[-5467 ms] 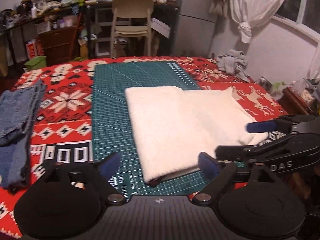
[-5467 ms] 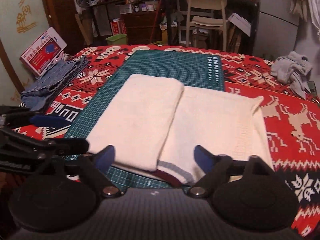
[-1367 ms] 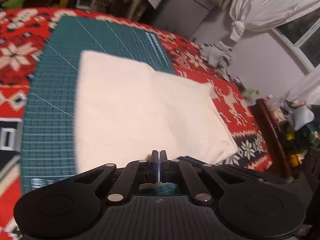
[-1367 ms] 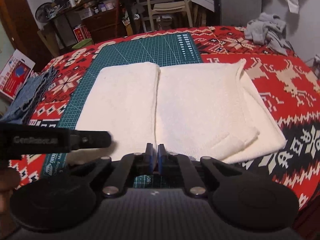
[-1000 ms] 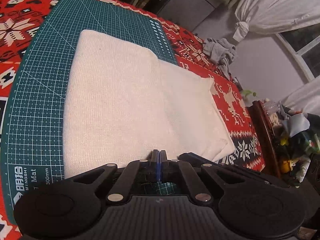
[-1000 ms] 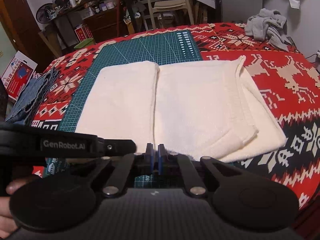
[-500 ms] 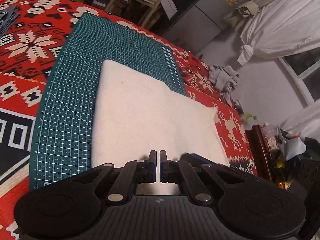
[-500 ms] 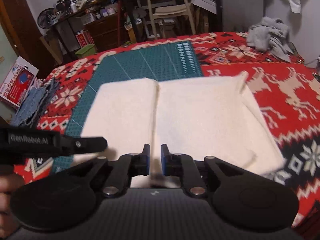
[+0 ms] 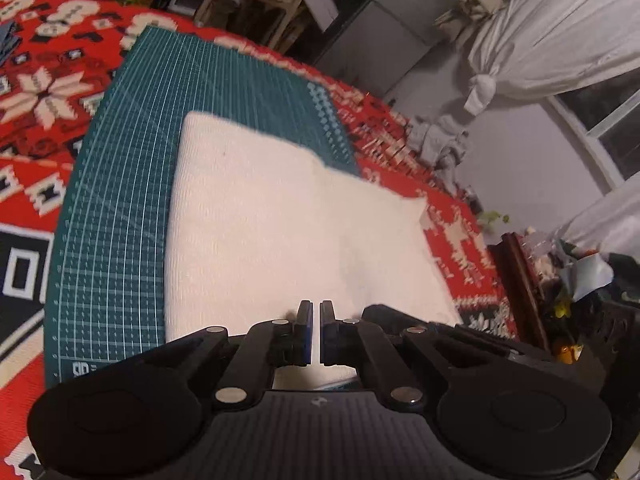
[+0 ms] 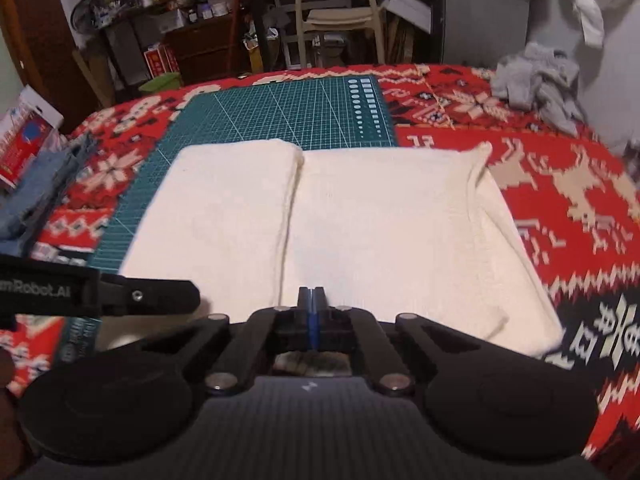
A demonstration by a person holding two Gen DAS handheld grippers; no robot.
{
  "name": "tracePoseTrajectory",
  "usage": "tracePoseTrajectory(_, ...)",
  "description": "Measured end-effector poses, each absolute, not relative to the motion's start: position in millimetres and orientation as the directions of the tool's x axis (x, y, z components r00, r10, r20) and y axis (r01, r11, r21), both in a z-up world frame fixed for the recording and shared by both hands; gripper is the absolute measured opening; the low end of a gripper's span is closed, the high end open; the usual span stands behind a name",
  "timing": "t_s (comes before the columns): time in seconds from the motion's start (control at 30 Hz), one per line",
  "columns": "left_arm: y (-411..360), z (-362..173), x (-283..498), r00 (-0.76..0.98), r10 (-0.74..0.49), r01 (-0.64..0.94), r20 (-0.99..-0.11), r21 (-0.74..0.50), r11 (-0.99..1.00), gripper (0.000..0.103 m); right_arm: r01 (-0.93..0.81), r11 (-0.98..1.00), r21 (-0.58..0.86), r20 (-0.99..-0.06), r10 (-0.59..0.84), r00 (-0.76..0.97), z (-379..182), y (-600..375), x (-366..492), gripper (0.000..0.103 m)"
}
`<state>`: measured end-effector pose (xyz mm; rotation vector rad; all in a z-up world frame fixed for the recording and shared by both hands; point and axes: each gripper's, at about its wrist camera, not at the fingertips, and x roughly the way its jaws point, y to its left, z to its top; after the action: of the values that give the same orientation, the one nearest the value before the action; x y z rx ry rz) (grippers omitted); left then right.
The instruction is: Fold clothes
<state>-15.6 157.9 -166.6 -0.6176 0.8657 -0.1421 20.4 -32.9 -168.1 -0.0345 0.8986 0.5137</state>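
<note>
I have the cream garment lying folded on the green cutting mat, its right part spilling onto the red patterned cloth. My right gripper sits at the garment's near edge; its jaws have just been closing and now meet with nothing visible between them. My left gripper shows a thin slit between its fingers and grips nothing, low over the same near edge.
</note>
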Motion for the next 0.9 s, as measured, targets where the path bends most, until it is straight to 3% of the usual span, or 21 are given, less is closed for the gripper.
tracePoseTrajectory(0.3, 179.3, -171.6, -18.1, 0.656, -0.246, -0.195, -0.713, -0.476, 0.858, 0.001, -0.537, 0.812, 0.23, -0.71, 0.517, 0.479, -152.5, 3.8, 11.0, 0.004)
tracePoseTrajectory(0.73, 150.5, -177.9, -10.4, 0.63, -0.284, -0.111, -0.723, -0.445, 0.888, 0.003, -0.532, 0.826, 0.185, -0.749, 0.469, 0.468, -174.2, -17.4, 10.5, 0.002)
tracePoseTrajectory(0.83, 145.3, -178.0, -10.0, 0.629, -0.299, -0.095, -0.718, -0.452, 0.887, 0.003, -0.511, 0.84, 0.184, -0.757, 0.453, 0.472, -170.7, -23.7, 8.4, 0.01)
tracePoseTrajectory(0.9, 143.7, -179.0, -10.4, 0.624, -0.319, -0.087, -0.713, -0.47, 0.879, 0.003, -0.506, 0.841, 0.193, -0.759, 0.455, 0.466, -168.7, -26.7, 7.2, 0.01)
